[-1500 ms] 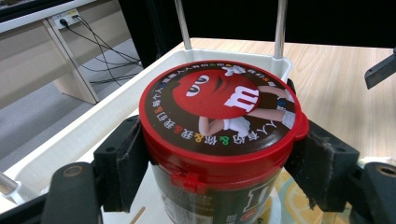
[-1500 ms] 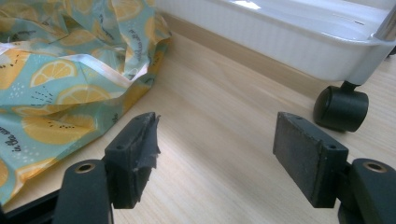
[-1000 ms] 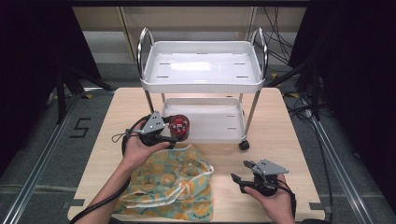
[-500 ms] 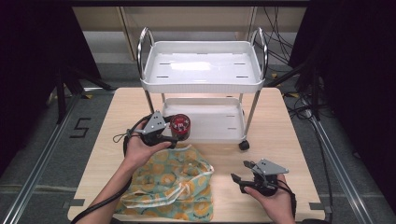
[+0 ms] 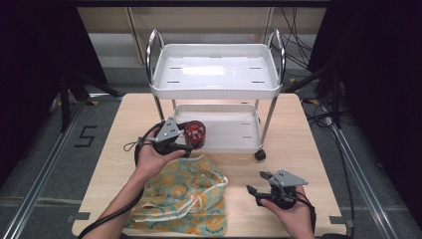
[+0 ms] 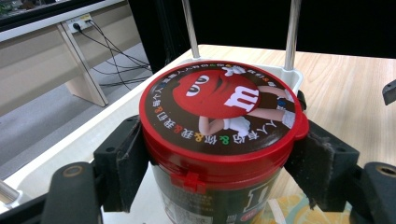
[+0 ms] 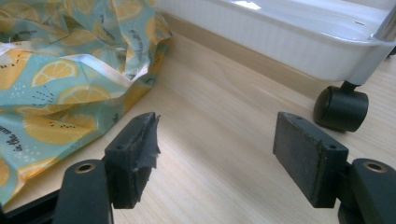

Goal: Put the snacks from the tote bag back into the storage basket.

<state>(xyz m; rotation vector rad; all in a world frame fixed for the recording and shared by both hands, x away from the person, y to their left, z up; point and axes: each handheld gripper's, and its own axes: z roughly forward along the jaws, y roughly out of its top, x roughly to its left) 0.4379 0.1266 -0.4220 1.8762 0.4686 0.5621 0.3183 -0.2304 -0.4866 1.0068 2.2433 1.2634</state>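
The candy jar (image 6: 219,140) is sitting clamped in the left claw (image 5: 185,144) beside the cart's lower tray (image 5: 234,137); the smooth jar risks slipping. The right claw (image 5: 255,183) is gaping wide over the surface (image 5: 308,149).

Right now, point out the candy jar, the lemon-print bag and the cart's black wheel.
candy jar (image 6: 219,100): left gripper view, on the middle of its red lid.
lemon-print bag (image 5: 186,199): high view, on the middle of the cloth.
cart's black wheel (image 7: 340,108): right gripper view, on the wheel's side.
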